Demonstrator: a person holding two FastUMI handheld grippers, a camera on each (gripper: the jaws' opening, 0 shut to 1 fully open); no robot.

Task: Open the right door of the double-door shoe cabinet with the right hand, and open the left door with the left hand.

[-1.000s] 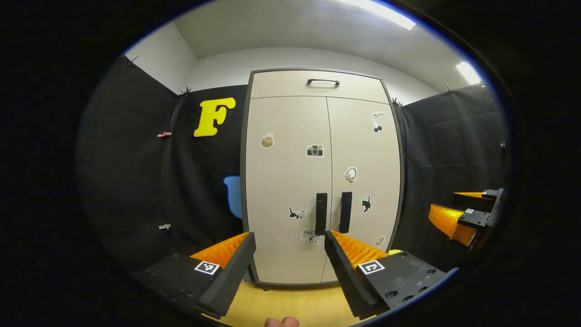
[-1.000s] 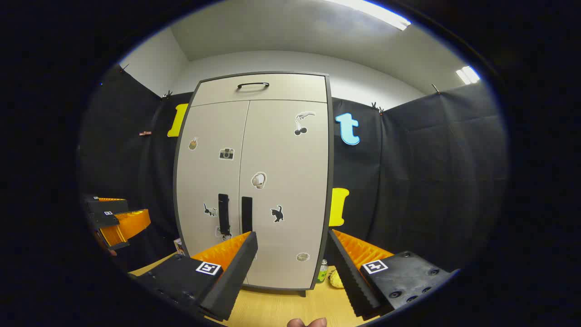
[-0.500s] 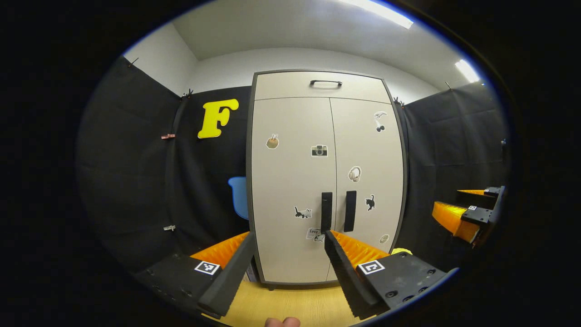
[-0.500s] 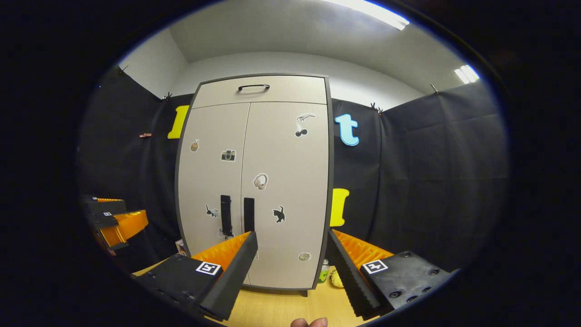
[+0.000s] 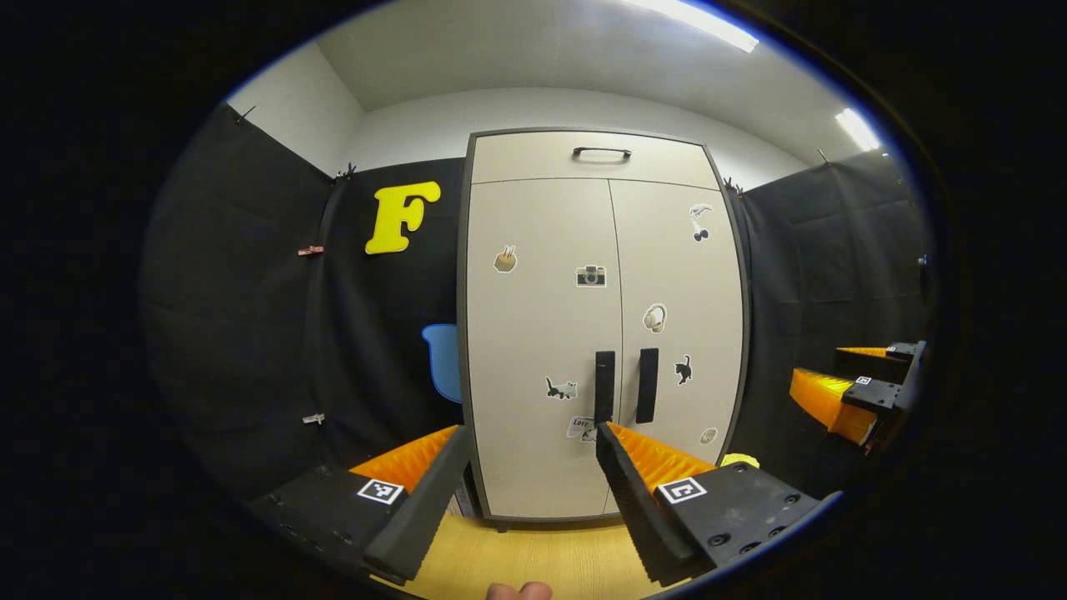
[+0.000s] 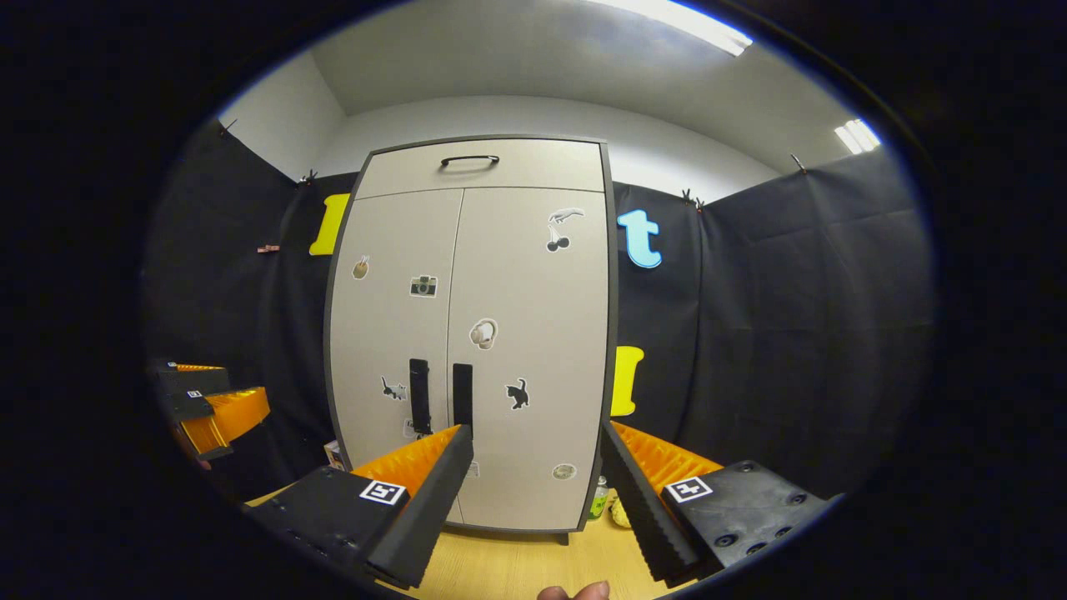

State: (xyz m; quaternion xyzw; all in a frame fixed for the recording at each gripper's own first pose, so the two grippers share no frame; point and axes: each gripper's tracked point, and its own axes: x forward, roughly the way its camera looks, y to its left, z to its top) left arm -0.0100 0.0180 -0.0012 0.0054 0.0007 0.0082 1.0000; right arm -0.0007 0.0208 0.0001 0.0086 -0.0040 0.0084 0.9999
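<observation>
Beige shoe cabinet [image 5: 600, 333] doors shut; left claw [image 5: 531, 442] and right claw [image 6: 536, 440] gape wide, empty.

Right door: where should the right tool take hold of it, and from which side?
Grip the right door's vertical black handle, a slim upright bar beside the centre seam. Come straight at the front with the right tool open, one finger either side of the bar. The hinges probably sit at the outer edge, so pull back and swing rightward.

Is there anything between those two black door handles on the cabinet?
In the left gripper view, just the thin vertical seam where the two doors meet runs between the left door handle and the right door handle; no sticker sits there.
</observation>
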